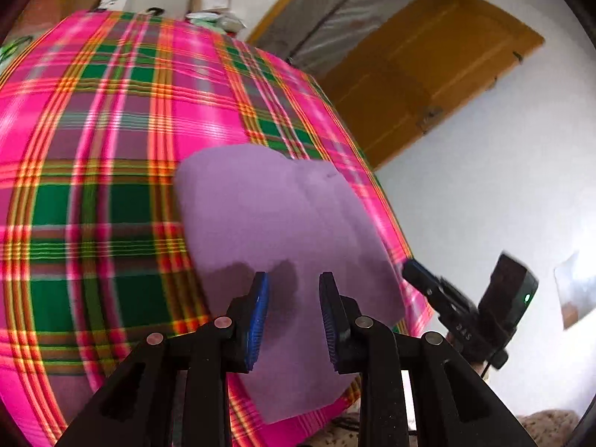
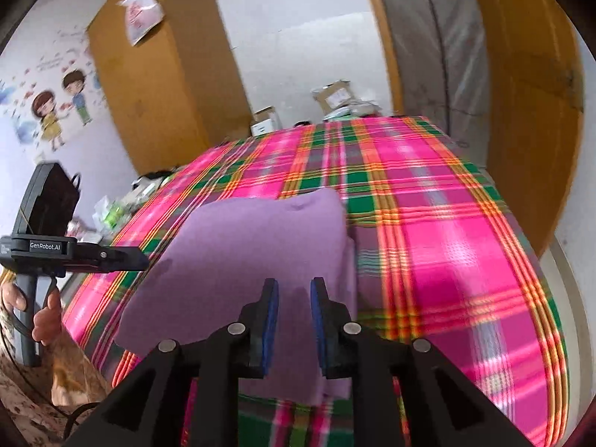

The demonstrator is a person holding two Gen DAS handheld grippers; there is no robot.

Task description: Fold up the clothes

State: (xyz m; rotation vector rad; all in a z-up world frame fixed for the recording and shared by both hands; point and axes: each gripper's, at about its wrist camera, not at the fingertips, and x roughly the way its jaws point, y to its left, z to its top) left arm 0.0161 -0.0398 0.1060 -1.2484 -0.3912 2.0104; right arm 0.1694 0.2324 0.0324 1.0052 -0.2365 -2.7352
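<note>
A purple garment (image 1: pixel 283 223) lies flat in a compact rectangle near the edge of a plaid-covered bed (image 1: pixel 111 149). Both the left gripper (image 1: pixel 294 320) and right gripper (image 2: pixel 294 320) hover over it, parted and empty. It looks light, soft and limp — best pinched at a corner or edge.

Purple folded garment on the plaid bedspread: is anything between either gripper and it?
Nothing visible is. The left gripper and right gripper are both open above the purple folded garment, with only bare cloth between and ahead of the fingers. The pink and green plaid bedspread around it carries no other item nearby.
</note>
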